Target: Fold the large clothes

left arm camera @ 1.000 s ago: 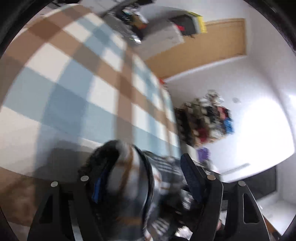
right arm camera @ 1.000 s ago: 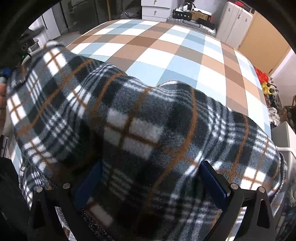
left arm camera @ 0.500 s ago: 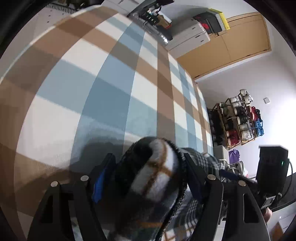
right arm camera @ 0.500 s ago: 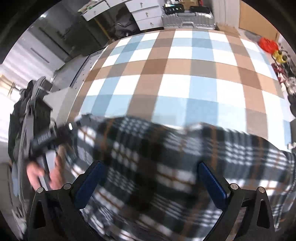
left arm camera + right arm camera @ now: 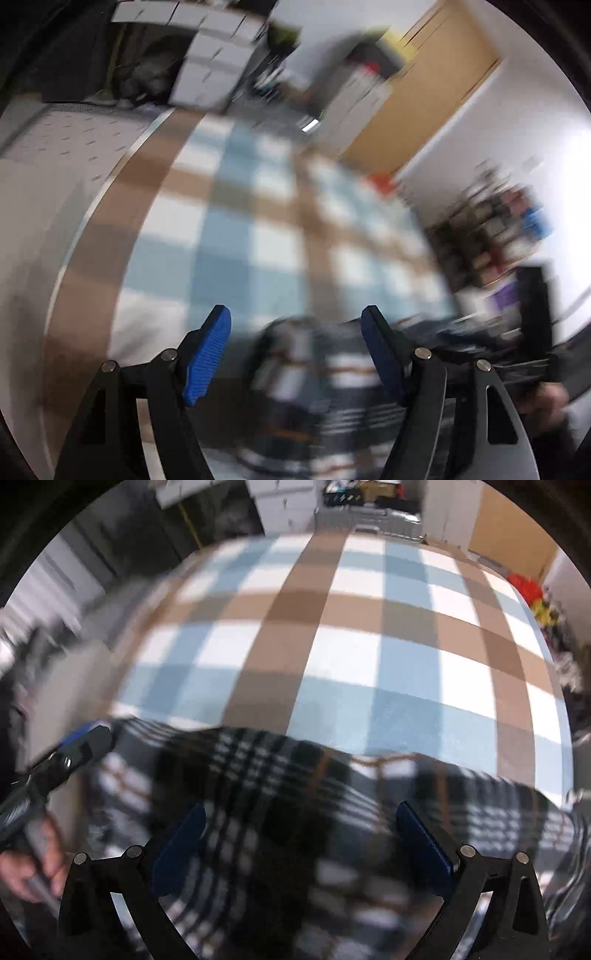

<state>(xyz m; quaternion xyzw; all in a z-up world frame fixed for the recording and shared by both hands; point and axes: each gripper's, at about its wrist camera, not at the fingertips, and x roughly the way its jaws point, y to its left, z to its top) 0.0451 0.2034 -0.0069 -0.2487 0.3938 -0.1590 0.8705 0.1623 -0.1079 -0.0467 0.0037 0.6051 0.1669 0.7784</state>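
A black, white and orange plaid fleece garment [image 5: 295, 812] lies bunched at the near edge of a table with a blue, brown and white checked cloth [image 5: 369, 646]. My right gripper [image 5: 299, 830] is open, its blue pads wide apart above the garment. My left gripper [image 5: 295, 343] is open too, with the blurred garment [image 5: 325, 387] below and just beyond its fingers. The left gripper also shows at the left of the right wrist view [image 5: 74, 749], held in a hand. Both views are motion-blurred.
Grey perforated table edge [image 5: 55, 147] lies left of the cloth. White drawer units [image 5: 214, 66] and a silver case [image 5: 369, 517] stand beyond the table. A wooden door [image 5: 424, 103] and a shelf of shoes [image 5: 498, 229] are at the right.
My left gripper has let go of the garment fold and opened. The garment has dropped onto the table. The right gripper has pulled back, so more of the checked cloth shows.
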